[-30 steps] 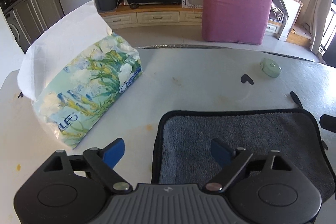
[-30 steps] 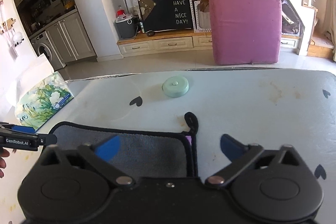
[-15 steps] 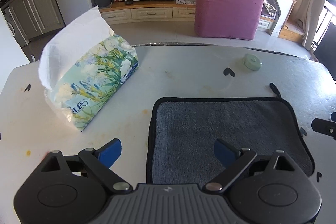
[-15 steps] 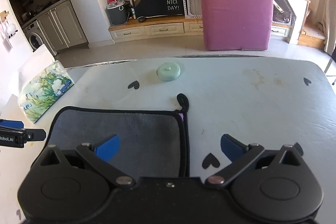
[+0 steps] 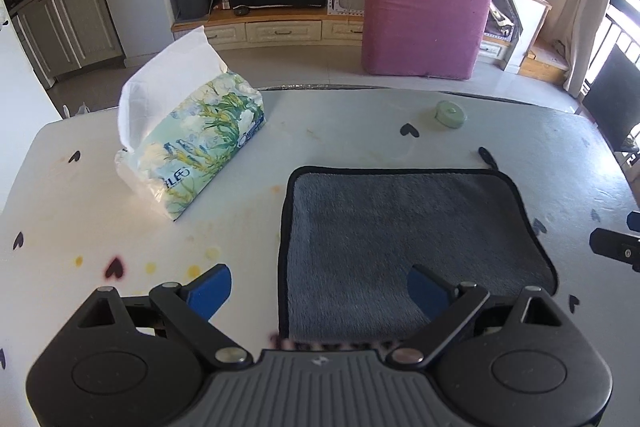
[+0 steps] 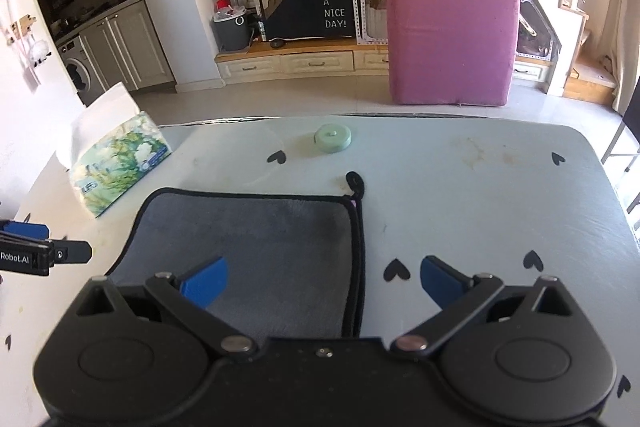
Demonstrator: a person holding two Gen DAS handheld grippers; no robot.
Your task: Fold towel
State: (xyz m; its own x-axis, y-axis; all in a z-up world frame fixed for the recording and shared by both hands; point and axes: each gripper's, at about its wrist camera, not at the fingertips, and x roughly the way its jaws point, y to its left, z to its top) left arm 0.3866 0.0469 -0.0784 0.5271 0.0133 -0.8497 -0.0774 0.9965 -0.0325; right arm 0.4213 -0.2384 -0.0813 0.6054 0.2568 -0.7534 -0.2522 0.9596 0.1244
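A grey towel (image 5: pixel 400 239) with a black hem lies flat on the white table (image 5: pixel 80 219); it also shows in the right wrist view (image 6: pixel 256 247). Its hanging loop (image 6: pixel 355 183) sticks out at the far right corner. My left gripper (image 5: pixel 318 291) is open and empty above the towel's near left edge. My right gripper (image 6: pixel 324 283) is open and empty above the towel's near right edge. Both hover apart from the cloth.
A floral tissue pack (image 5: pixel 200 143) lies on the table left of the towel. A small round green case (image 5: pixel 451 114) sits near the far edge. A pink cushion (image 5: pixel 424 23) stands on the floor beyond the table. Black heart marks dot the tabletop.
Both grippers have pulled back toward me and risen, so more of the towel and table shows. Both stay open. The towel has not moved.
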